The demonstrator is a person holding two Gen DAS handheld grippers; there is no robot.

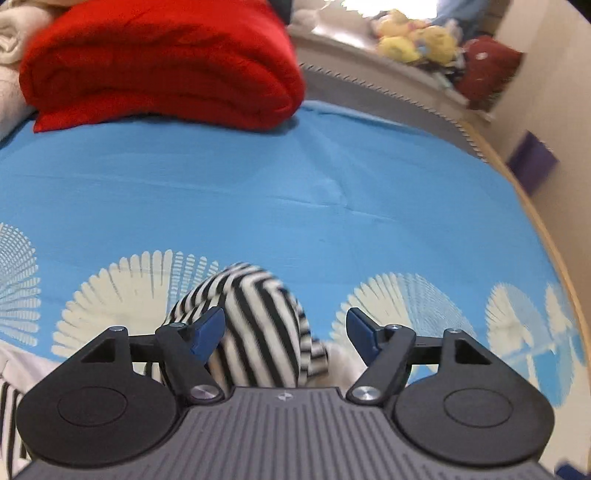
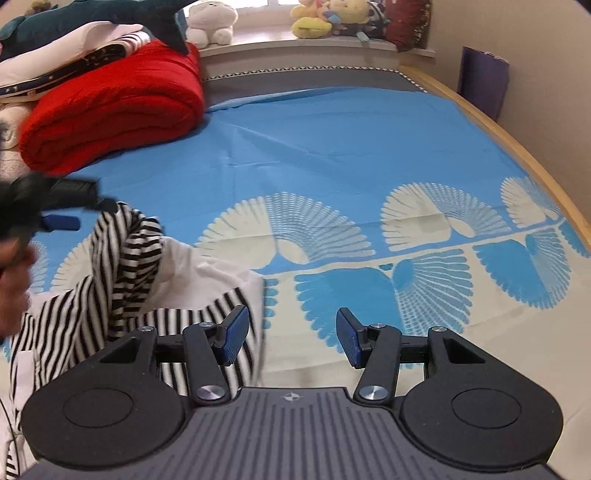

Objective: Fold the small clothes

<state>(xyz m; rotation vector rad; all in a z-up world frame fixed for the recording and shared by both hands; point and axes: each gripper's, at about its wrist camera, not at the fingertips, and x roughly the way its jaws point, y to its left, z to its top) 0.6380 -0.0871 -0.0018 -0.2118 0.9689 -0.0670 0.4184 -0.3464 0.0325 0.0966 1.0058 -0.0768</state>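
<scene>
A small black-and-white striped garment [image 2: 122, 280] lies bunched on the blue patterned bed sheet [image 2: 332, 147]. In the left wrist view a raised fold of it [image 1: 255, 325] sits between the fingers of my left gripper [image 1: 286, 328], which is open, with the cloth against the left finger. My right gripper [image 2: 291, 334] is open and empty; its left finger [image 2: 232, 332] hovers over the garment's right edge. The left gripper [image 2: 59, 206] also shows in the right wrist view, blurred, above the lifted cloth.
A folded red blanket [image 2: 110, 103] with other bedding on it lies at the back left. Plush toys [image 2: 325, 18] sit on the window ledge. A wooden bed edge [image 2: 517, 147] runs along the right, with a purple bag [image 2: 484, 81] beside the wall.
</scene>
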